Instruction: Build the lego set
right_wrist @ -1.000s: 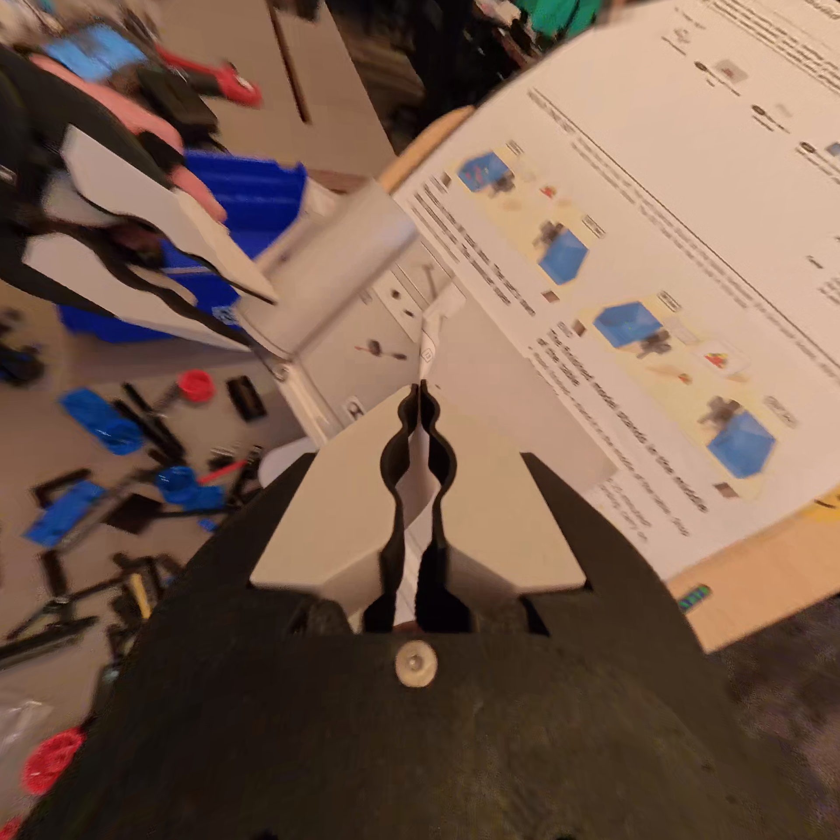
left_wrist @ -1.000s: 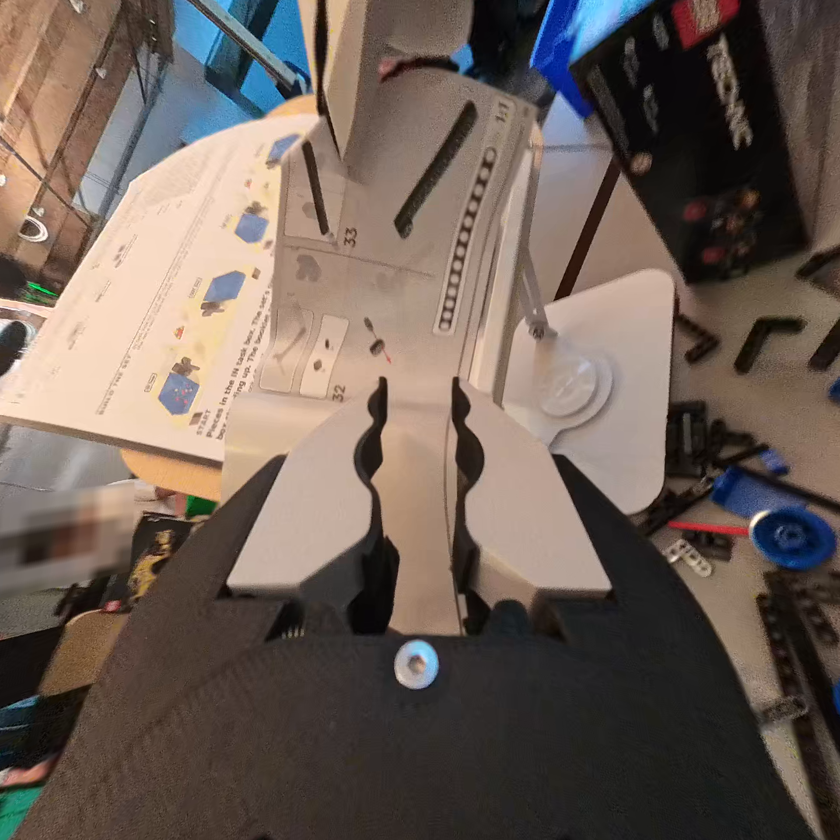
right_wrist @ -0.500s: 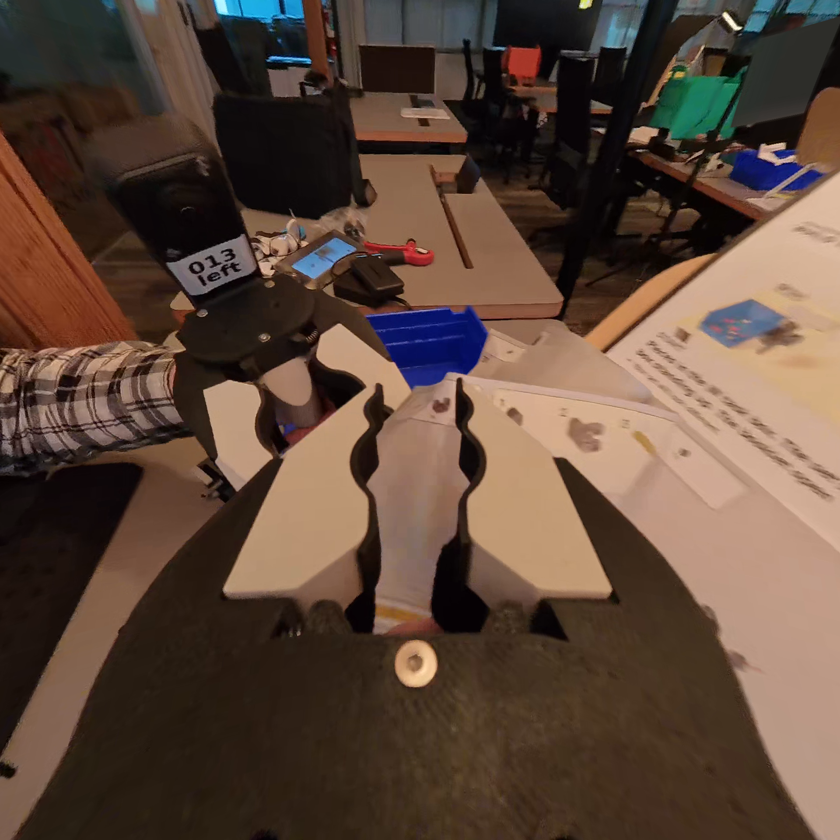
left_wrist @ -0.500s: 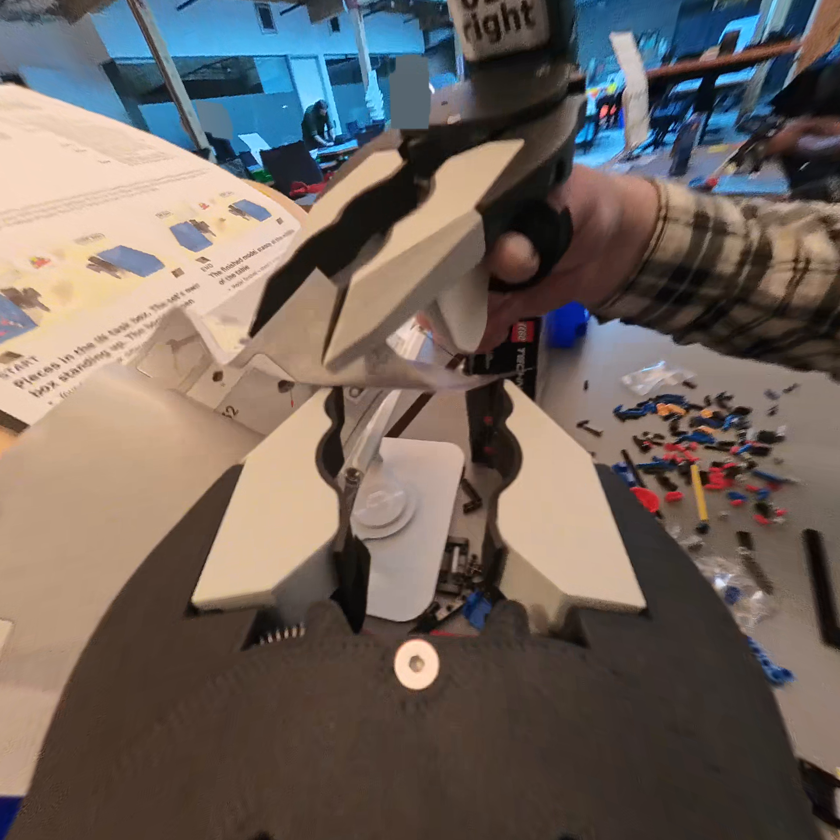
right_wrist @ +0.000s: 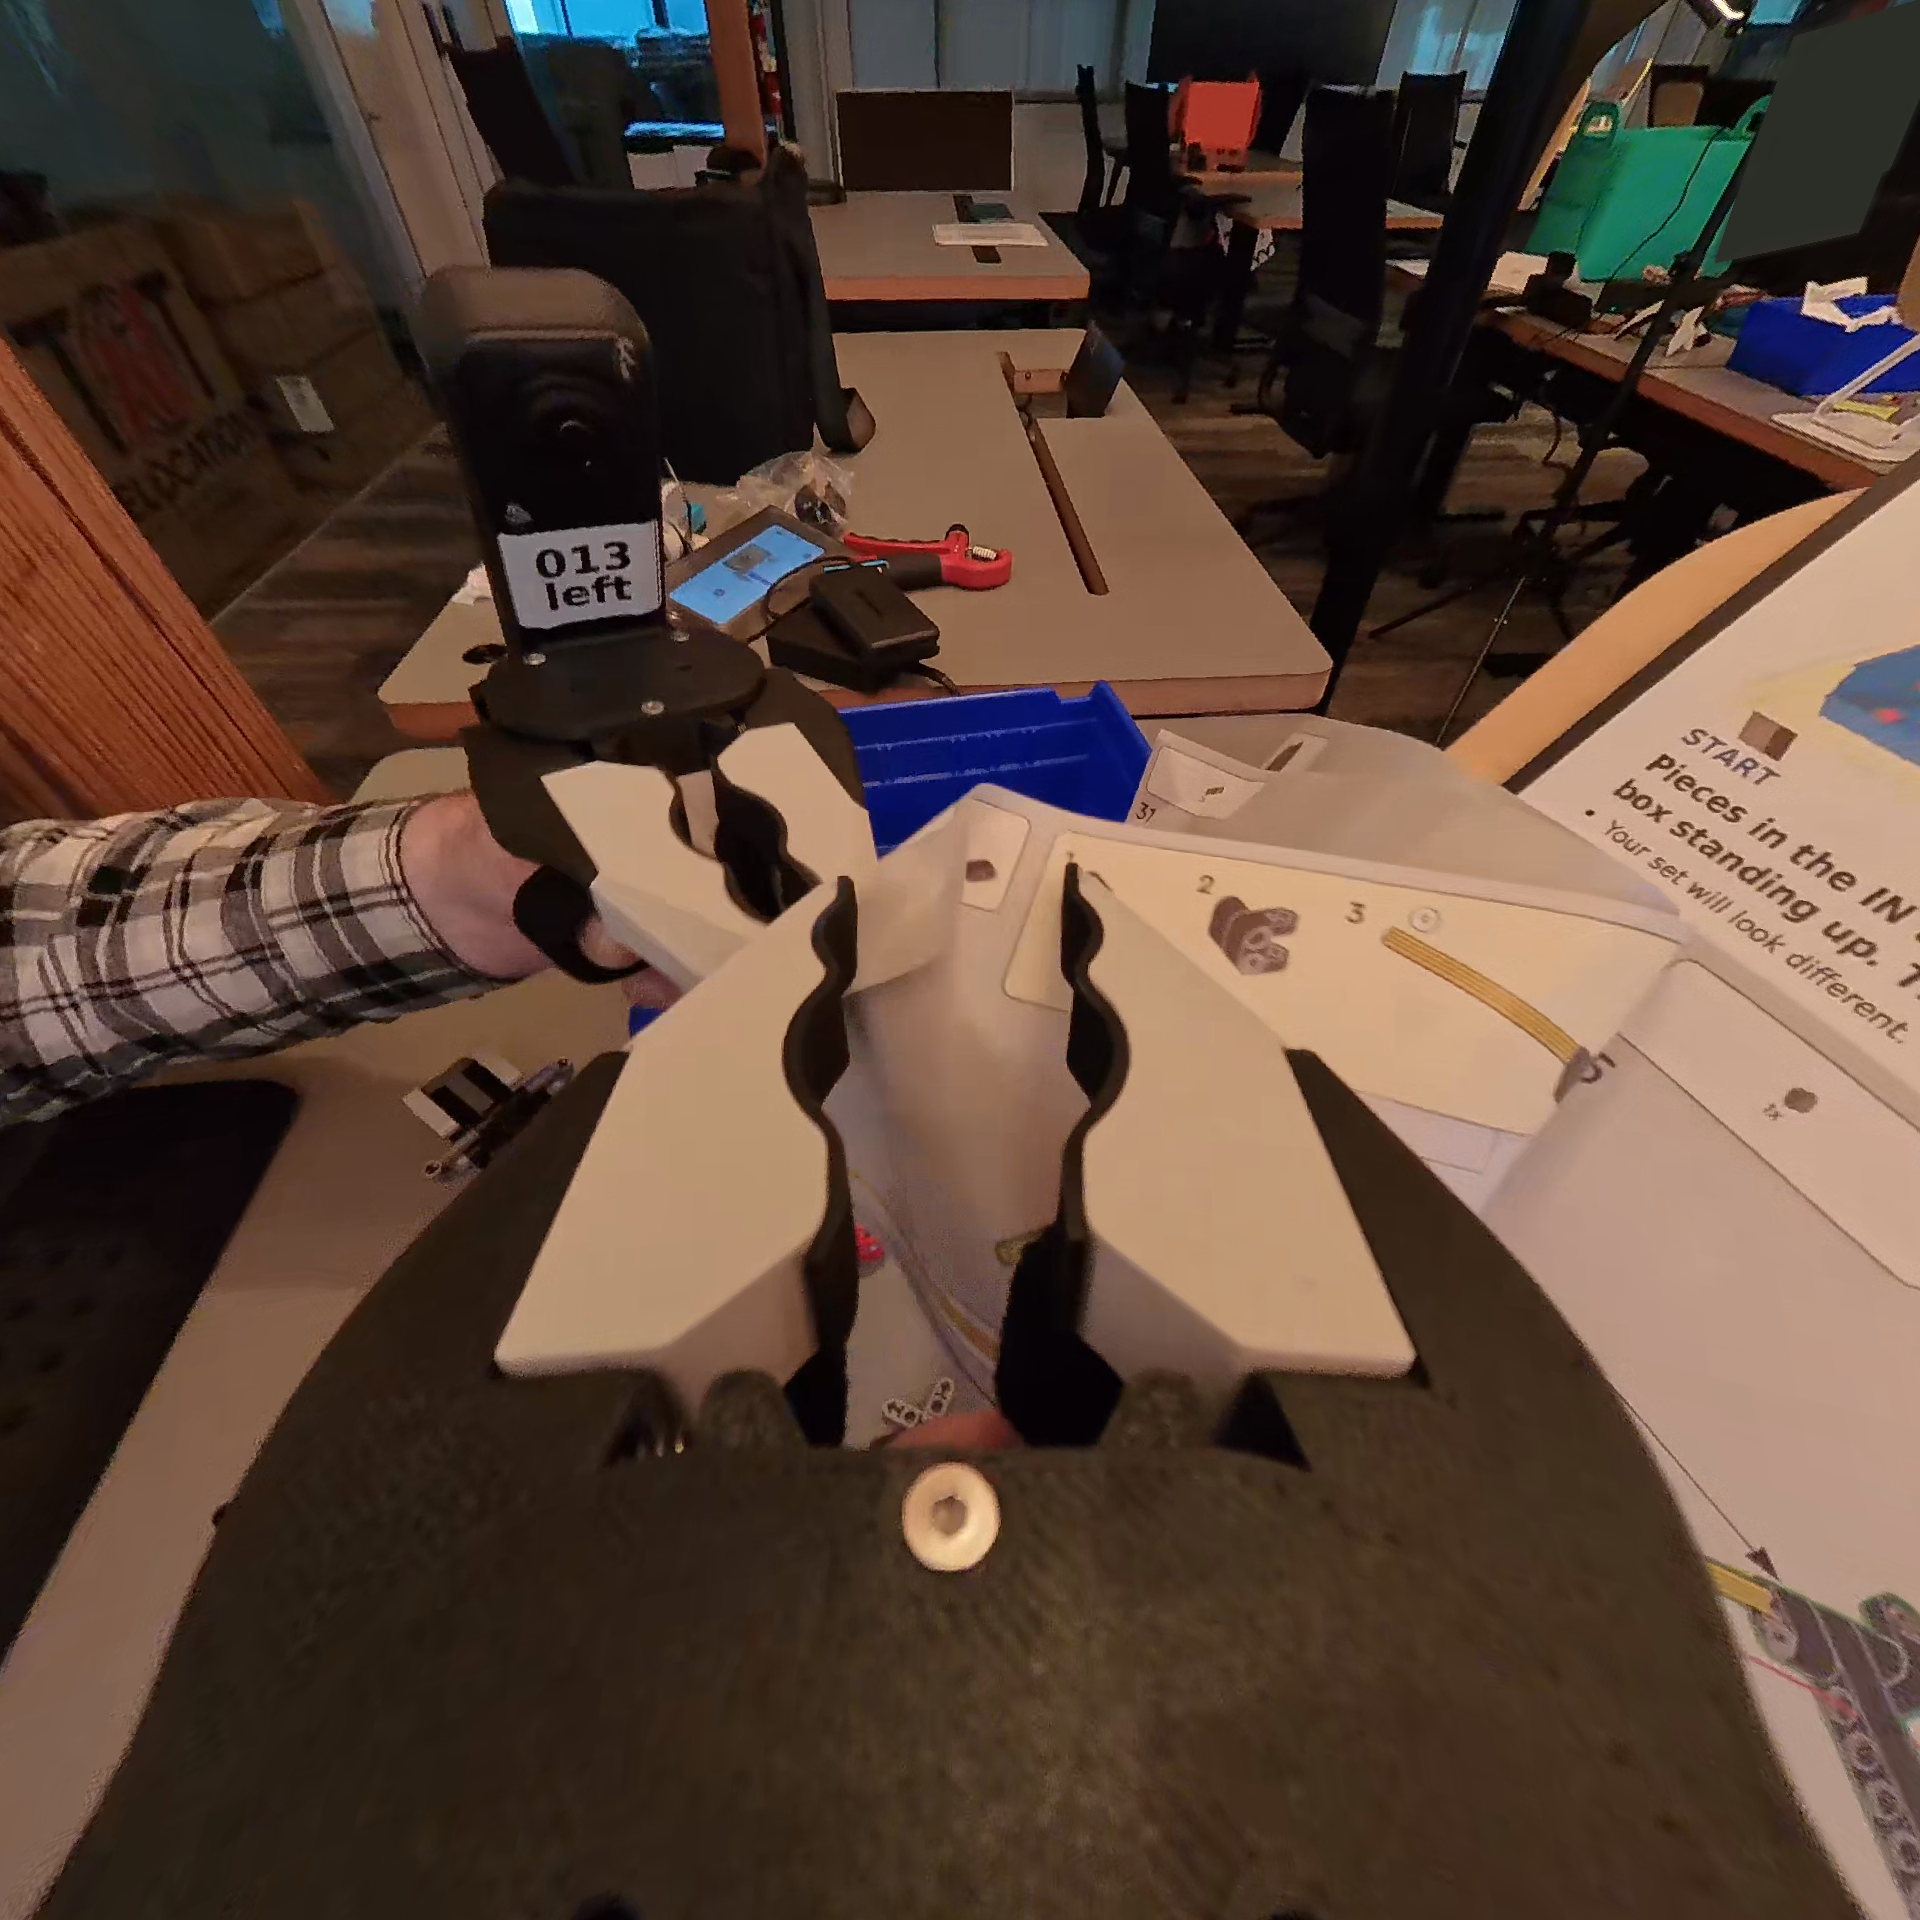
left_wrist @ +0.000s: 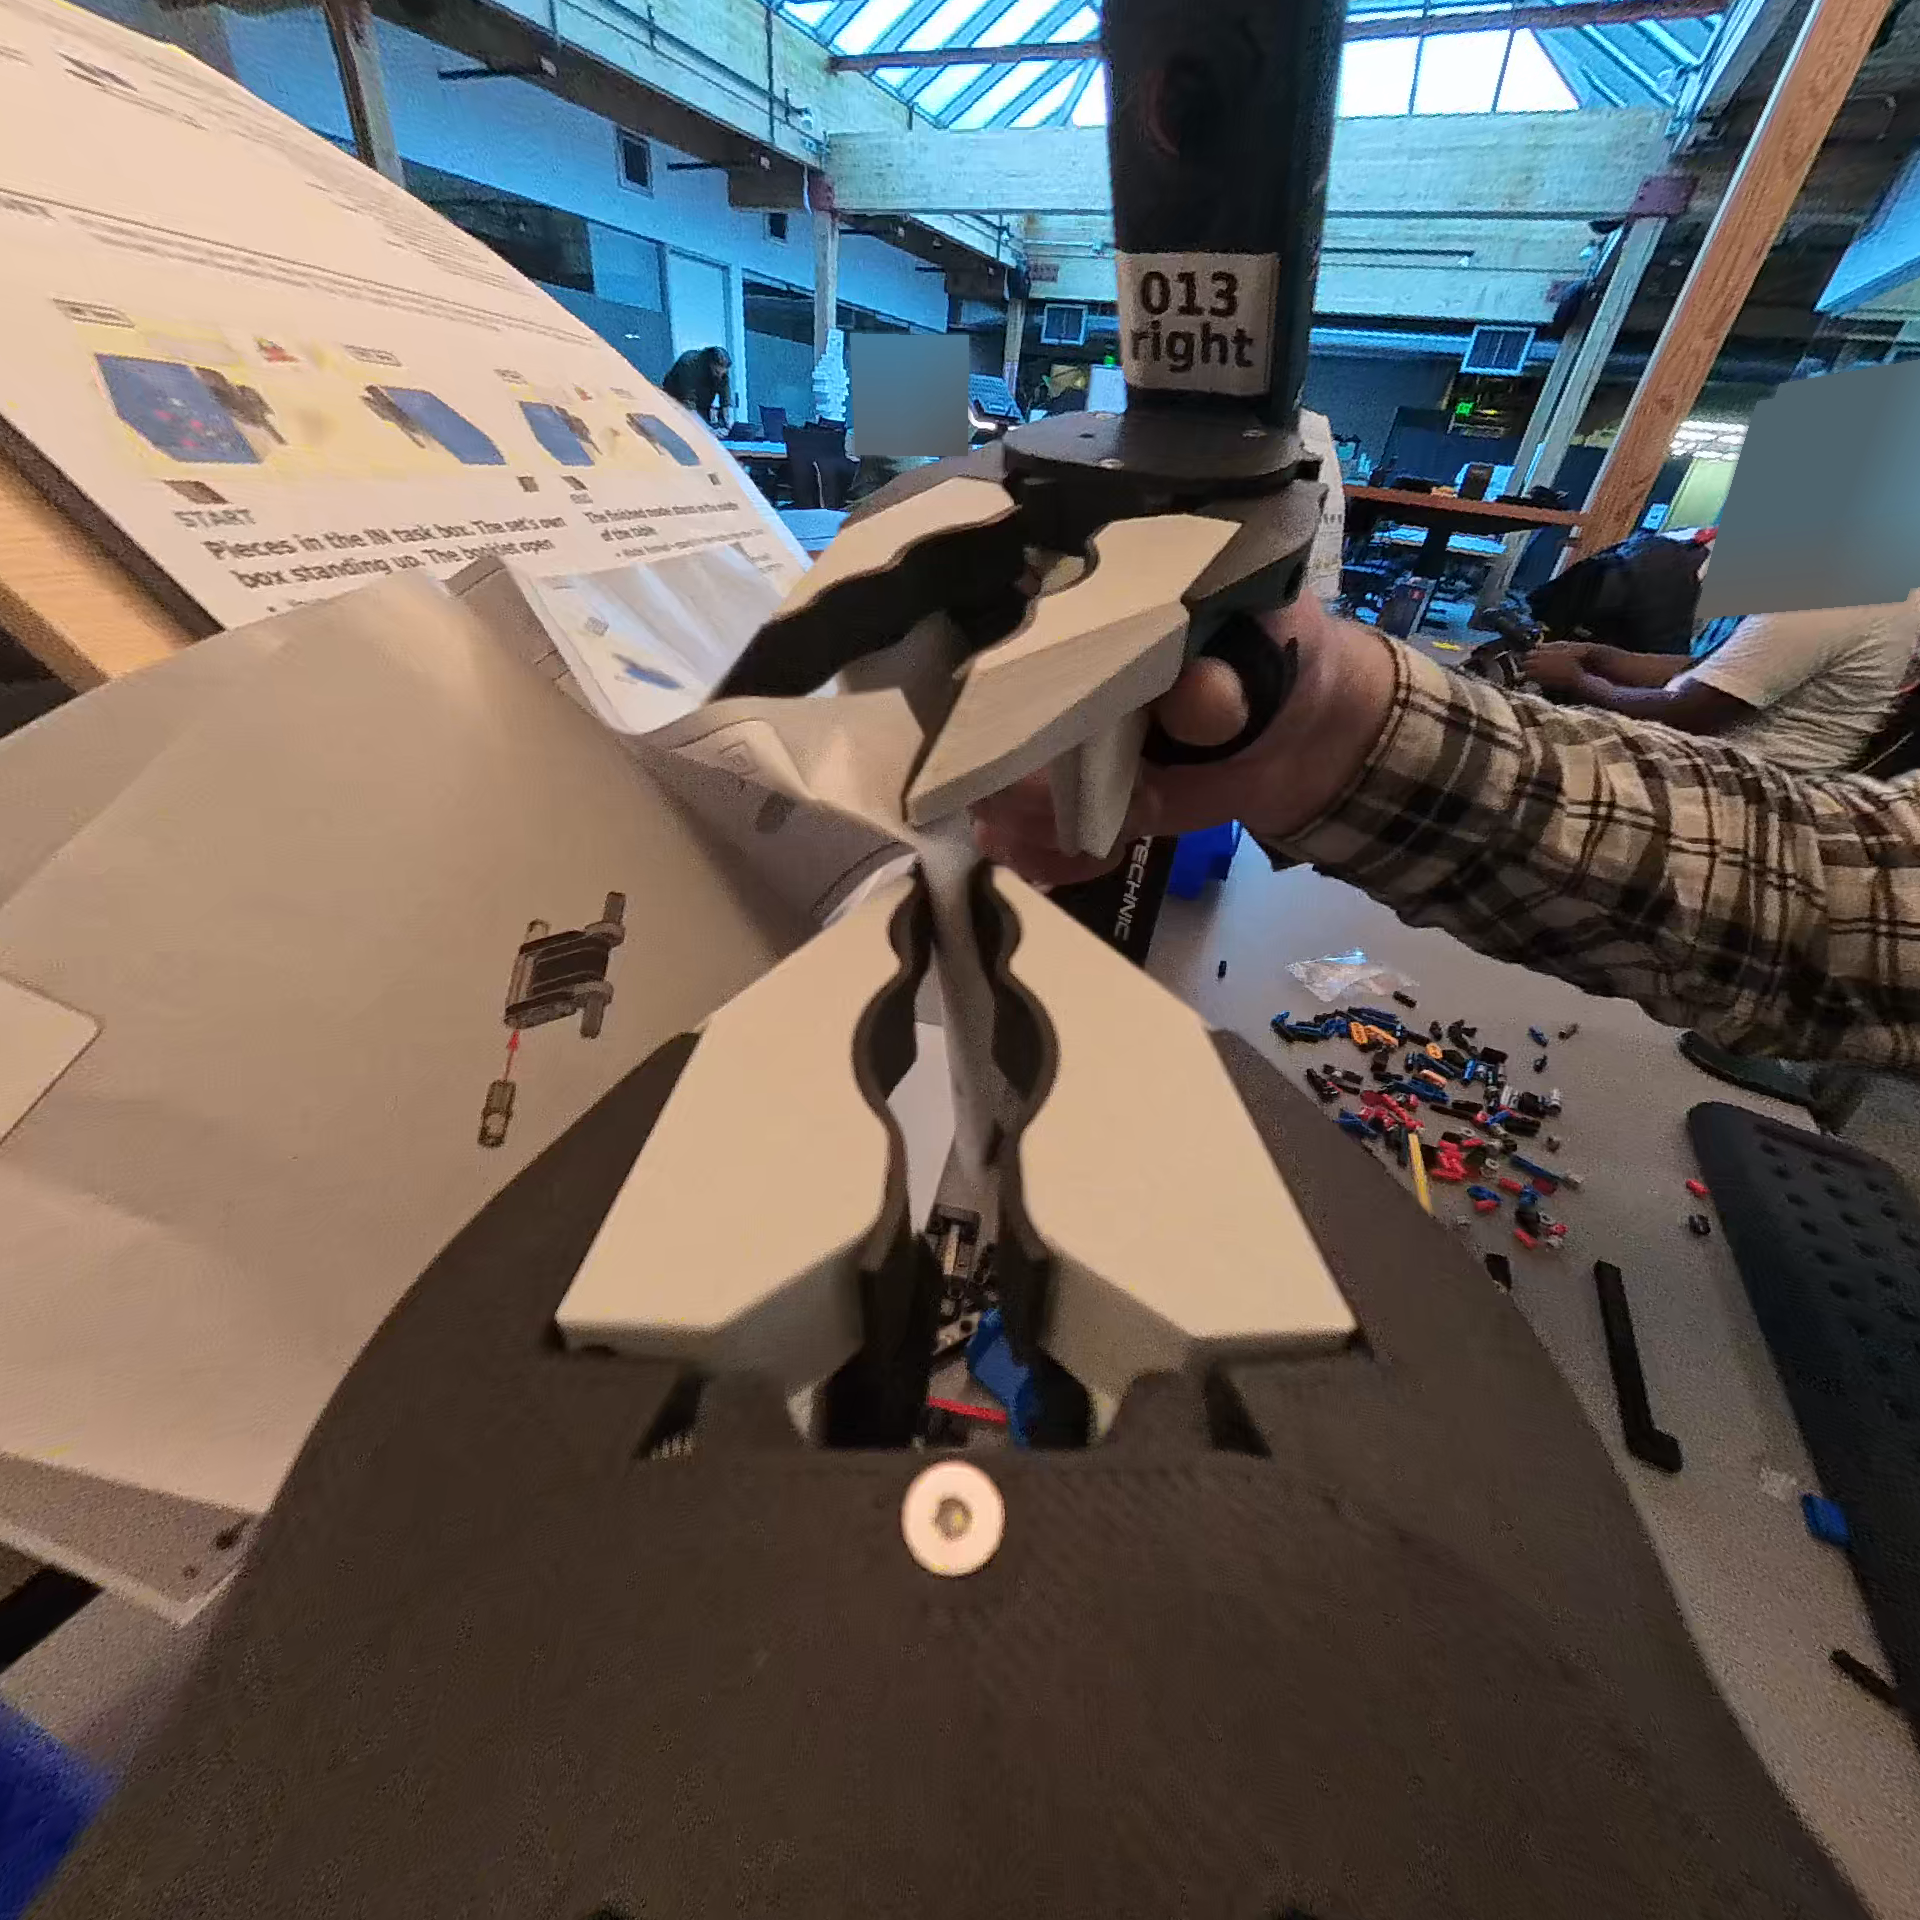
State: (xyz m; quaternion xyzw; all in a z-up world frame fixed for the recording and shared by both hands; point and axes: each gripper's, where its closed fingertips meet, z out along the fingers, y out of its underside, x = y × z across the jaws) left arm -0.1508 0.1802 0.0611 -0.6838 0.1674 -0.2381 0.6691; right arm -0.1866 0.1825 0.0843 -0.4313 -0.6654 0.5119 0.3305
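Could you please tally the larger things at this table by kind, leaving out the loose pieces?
Tongs: 2, left tongs and right tongs
Booklet: 1
Poster: 1
Blue bin: 1
Black box: 1
Total: 6

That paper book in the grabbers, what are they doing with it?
A person is turning pages of the Lego instruction booklet using two hand-held grippers. The left gripper is pinched shut on the edge of a page, holding it up. The right gripper is open, with its fingers on either side of the pages and not squeezing. No building is happening at this moment: the small Lego pieces lie loose on the grey table.
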